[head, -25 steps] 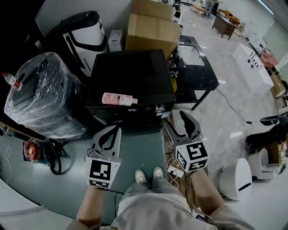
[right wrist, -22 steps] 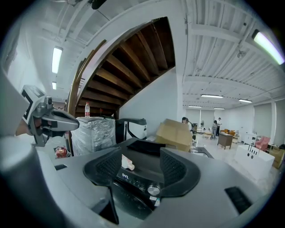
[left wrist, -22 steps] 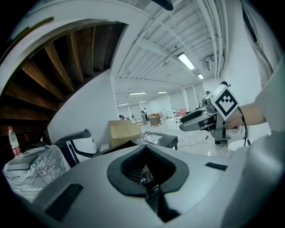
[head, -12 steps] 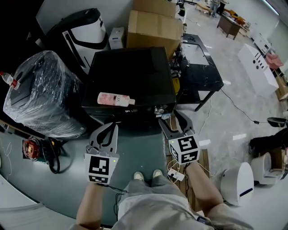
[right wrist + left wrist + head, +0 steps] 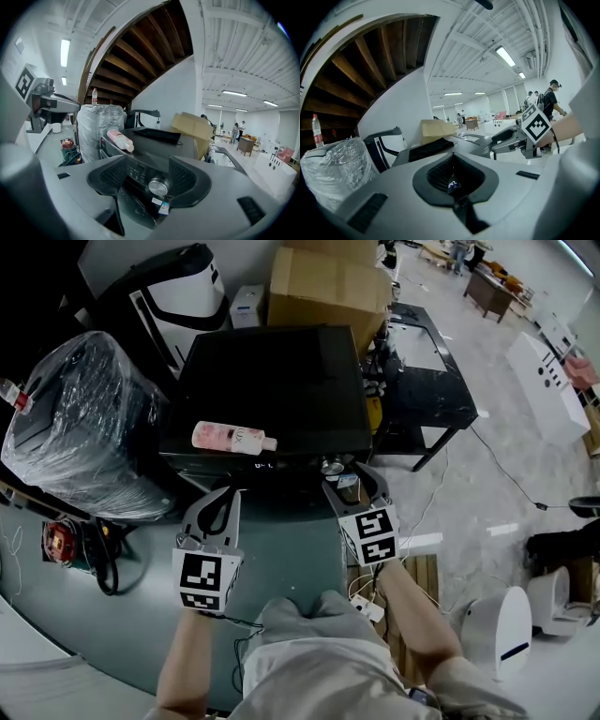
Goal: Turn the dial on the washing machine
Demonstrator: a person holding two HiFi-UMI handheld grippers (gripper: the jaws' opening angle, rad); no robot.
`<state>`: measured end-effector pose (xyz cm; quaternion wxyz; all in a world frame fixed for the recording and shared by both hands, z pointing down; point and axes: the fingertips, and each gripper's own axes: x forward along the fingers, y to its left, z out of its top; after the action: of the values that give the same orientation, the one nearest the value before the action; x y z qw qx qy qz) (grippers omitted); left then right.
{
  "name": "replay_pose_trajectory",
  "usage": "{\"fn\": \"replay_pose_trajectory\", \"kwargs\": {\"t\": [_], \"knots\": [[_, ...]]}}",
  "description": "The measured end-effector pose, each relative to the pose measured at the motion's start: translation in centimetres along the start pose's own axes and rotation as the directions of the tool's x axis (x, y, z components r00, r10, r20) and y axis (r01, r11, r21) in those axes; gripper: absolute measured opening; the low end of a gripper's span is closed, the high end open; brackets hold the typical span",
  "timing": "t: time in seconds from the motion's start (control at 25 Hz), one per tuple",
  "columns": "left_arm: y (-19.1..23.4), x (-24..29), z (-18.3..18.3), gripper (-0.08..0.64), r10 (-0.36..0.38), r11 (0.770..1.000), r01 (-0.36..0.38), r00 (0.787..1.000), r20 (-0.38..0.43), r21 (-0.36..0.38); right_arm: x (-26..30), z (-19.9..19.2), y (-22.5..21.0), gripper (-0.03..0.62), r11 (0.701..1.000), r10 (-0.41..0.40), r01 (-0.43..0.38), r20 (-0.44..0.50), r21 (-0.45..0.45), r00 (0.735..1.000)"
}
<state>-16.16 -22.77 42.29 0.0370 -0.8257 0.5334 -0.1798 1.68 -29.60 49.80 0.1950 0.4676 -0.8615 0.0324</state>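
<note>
While between parted right tongs [image 5: 149, 180], dial [image 5: 158, 186] face-on

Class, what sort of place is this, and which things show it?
Likely a large workshop or test lab, not a home: a black washing machine stands beside brown cardboard boxes and a plastic-wrapped bulky object.

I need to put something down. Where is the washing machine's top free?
Free: the washing machine's top right of the pink bottle, forward of the dark cloth. Crowded: the front left with the bottle, and the dial, where the right gripper hovers.
</note>
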Motion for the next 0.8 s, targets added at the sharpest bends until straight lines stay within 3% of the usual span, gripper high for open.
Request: {"fn": "replay_pose_trajectory", "kwargs": {"t": [0.48, 0.68, 0.8], "knots": [[0.2, 3.0, -7.0, 0.018, 0.038, 0.999, -0.039, 0.998, -0.041, -0.012, 7.2, -6.8, -1.0, 0.288, 0.998, -0.046, 0.045, -0.041, -0.045, 0.998], [0.9, 4.1, -8.9, 0.018, 0.051, 0.998, -0.053, 0.998, -0.048, -0.036, 9.4, -8.8, -1.3, 0.29, 0.987, -0.084, 0.069, -0.096, -0.146, 0.992], [1.6, 4.6, -9.6, 0.018, 0.051, 0.997, -0.054, 0.997, -0.062, -0.052, 10.4, -9.6, -1.9, 0.29, 0.981, -0.13, 0.111, -0.114, -0.162, 0.985]]}}
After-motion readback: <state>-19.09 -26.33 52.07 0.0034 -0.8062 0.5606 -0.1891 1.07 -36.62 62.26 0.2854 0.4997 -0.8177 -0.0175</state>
